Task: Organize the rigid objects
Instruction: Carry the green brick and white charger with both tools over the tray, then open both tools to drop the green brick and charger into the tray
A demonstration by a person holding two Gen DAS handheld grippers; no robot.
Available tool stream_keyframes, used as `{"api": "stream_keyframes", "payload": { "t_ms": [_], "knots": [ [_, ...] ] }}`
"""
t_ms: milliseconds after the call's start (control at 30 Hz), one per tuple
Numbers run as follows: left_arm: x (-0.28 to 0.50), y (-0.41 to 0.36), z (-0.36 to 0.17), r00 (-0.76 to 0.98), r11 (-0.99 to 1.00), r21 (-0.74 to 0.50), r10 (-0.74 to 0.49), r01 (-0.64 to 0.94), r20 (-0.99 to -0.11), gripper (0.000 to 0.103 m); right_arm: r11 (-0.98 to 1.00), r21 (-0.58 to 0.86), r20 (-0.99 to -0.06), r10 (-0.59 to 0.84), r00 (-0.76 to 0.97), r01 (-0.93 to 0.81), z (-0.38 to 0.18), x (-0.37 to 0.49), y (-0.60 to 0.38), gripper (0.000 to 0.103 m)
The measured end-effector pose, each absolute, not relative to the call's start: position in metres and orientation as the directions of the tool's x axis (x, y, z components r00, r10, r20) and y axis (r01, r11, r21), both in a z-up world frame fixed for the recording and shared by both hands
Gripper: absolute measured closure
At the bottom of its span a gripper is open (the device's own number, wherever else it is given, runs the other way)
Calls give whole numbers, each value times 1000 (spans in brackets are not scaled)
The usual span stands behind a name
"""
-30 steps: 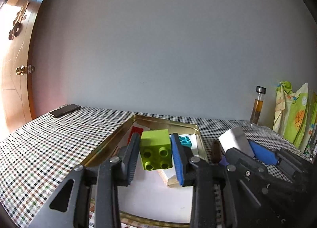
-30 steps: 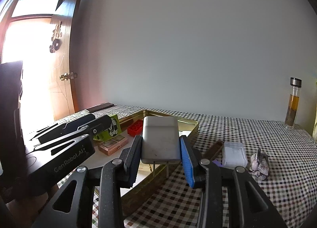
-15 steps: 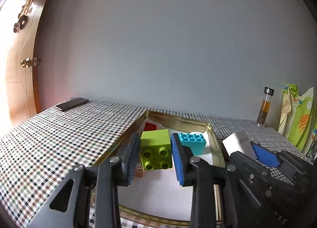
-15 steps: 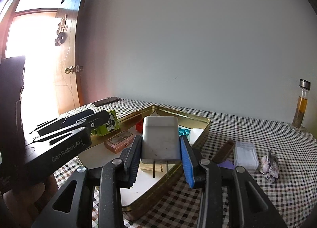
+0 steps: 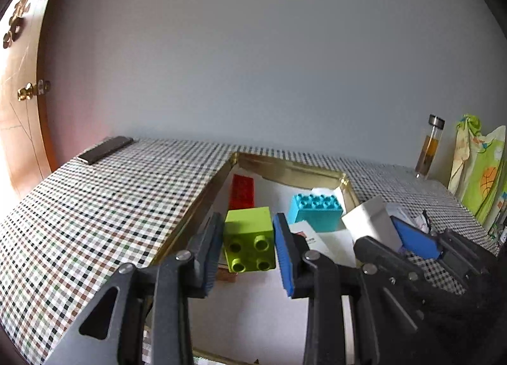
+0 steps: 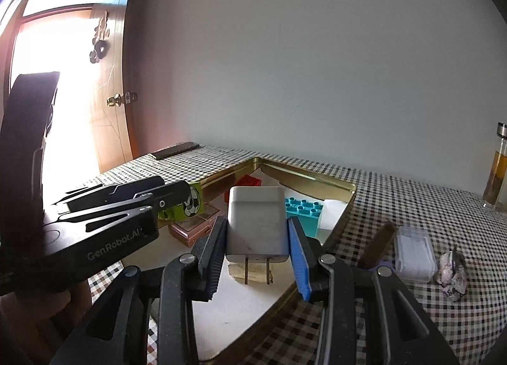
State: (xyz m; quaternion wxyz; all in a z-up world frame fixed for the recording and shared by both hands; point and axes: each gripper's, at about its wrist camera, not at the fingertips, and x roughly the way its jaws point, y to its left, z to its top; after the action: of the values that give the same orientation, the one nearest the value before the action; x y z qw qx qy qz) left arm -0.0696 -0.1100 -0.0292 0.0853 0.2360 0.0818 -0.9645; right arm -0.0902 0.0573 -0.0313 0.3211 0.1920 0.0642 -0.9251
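My left gripper [image 5: 248, 249] is shut on a lime green toy brick [image 5: 248, 238], held above the gold tray [image 5: 285, 170]. My right gripper [image 6: 257, 249] is shut on a white plug charger [image 6: 256, 222], prongs toward me, also over the tray [image 6: 317, 178]. In the tray lie a red brick [image 5: 242, 190], a teal brick [image 5: 315, 211], a pink case [image 6: 193, 227] and white cards. The left view shows the charger [image 5: 369, 225] and the right gripper at the right edge. The right view shows the left gripper [image 6: 177, 197] and the green brick [image 6: 191, 201] at the left.
A checked cloth [image 5: 95, 206] covers the table. A dark flat bar [image 5: 104, 149] lies at the far left. A glass bottle [image 5: 429, 146] stands at the far right by the wall. Right of the tray are a clear plastic box [image 6: 413, 252], a crumpled wrapper [image 6: 453, 276] and a brown strip [image 6: 377, 244].
Both grippers have moved forward over the tray and tilted down a little, each still holding its object. The teal and red bricks have come into plainer sight.
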Motion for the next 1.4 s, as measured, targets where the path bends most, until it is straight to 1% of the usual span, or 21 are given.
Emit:
{"api": "stream_keyframes", "payload": {
  "t_ms": [167, 467, 667, 933, 1000, 1033, 1067, 1100, 1133, 1167, 1200, 1267, 1333, 1400],
  "knots": [
    [-81, -111, -35, -845, -973, -103, -126, 208, -520, 72, -784, 10, -431, -563, -705, 620, -35, -98, 50, 62],
    [-97, -116, -36, -807, -974, -49, -154, 221, -569, 72, -785, 31, -507, -546, -667, 619, -41, -113, 34, 62],
    [-105, -119, -39, -789, -974, -26, -167, 225, -591, 72, -781, 44, -530, -547, -648, 623, -44, -119, 32, 62],
    [-112, -119, -44, -774, -972, -15, -178, 235, -607, 72, -779, 59, -535, -553, -639, 625, -45, -126, 31, 62],
    [-112, -120, -42, -775, -970, -13, -186, 243, -604, 65, -780, 67, -537, -554, -636, 623, -44, -129, 31, 62],
    [-111, -120, -42, -774, -969, -12, -190, 247, -604, 56, -780, 74, -532, -558, -637, 621, -43, -129, 32, 61],
    [-110, -121, -41, -776, -967, -14, -194, 253, -601, 49, -780, 80, -523, -563, -640, 621, -42, -129, 34, 58],
    [-108, -122, -40, -778, -965, -23, -196, 261, -596, 45, -782, 79, -514, -564, -646, 619, -40, -128, 35, 55],
    [-105, -124, -39, -781, -963, -33, -196, 266, -593, 34, -787, 72, -507, -558, -657, 613, -38, -127, 38, 52],
    [-103, -125, -39, -784, -962, -40, -195, 269, -589, 24, -791, 70, -503, -555, -663, 608, -37, -127, 40, 45],
    [-100, -125, -37, -788, -960, -47, -197, 274, -583, 19, -793, 74, -495, -556, -668, 605, -35, -126, 44, 39],
    [-92, -123, -34, -802, -957, -60, -202, 283, -562, 4, -791, 92, -475, -568, -672, 604, -30, -124, 57, 36],
    [-86, -121, -32, -813, -953, -82, -203, 292, -545, 2, -800, 93, -460, -563, -687, 593, -25, -121, 70, 35],
    [-82, -112, -29, -827, -956, -104, -178, 273, -532, 2, -812, 86, -449, -549, -705, 578, -21, -118, 88, 33]
  ]
}}
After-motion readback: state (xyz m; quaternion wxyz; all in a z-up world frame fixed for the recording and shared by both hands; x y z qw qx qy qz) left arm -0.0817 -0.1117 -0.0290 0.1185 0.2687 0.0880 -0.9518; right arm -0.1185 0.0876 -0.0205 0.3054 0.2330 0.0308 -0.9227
